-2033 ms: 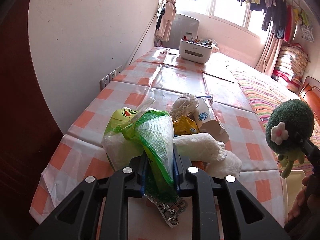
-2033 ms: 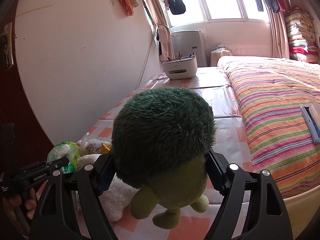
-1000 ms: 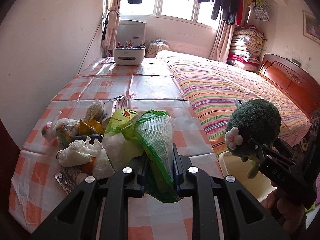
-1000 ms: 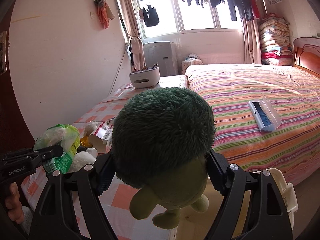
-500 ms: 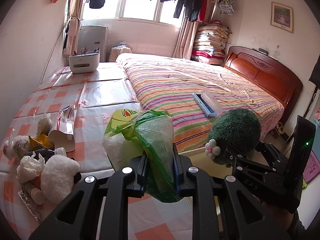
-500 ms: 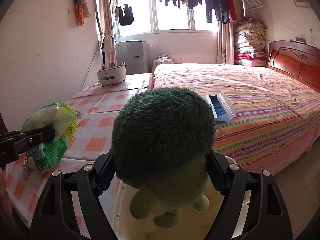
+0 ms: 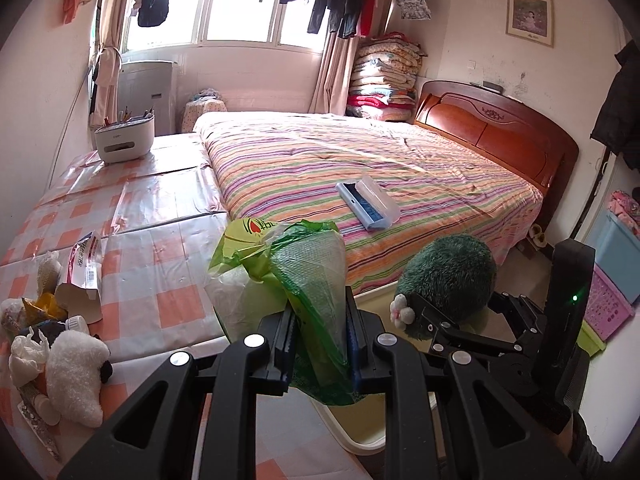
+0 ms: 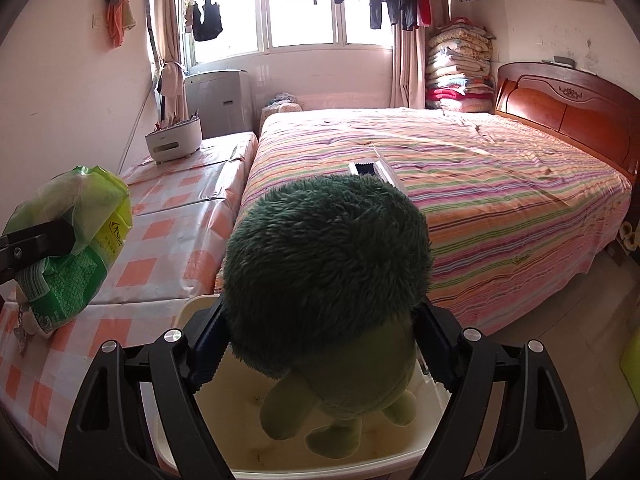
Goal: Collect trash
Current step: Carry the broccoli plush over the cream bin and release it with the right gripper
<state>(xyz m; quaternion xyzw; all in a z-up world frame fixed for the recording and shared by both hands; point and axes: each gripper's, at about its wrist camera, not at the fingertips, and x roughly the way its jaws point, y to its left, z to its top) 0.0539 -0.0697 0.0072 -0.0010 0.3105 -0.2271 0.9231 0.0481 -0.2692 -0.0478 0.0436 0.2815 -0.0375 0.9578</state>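
My left gripper [image 7: 320,320] is shut on a crumpled green plastic bag [image 7: 304,264] with white wrapping inside, held above the table's edge; the bag [image 8: 76,240] also shows at the left of the right wrist view. My right gripper [image 8: 320,340] has a green plush toy [image 8: 328,248] between its jaws, which are opening while the pads still touch its head. The toy hangs legs down over a cream plastic bin [image 8: 224,400] on the floor. In the left wrist view the toy [image 7: 448,268] sits right of the bag, above the bin's rim [image 7: 360,440].
A pile of trash and a white plush [image 7: 72,364] lies on the checked table [image 7: 160,248] at the left. A striped bed [image 7: 360,160] carries a blue-and-white case [image 7: 368,200]. A white caddy [image 7: 124,140] stands at the table's far end.
Both grippers have swung right, away from the trash pile toward the bed. The right gripper has come down over the bin, and its jaws stand slightly wider around the toy.
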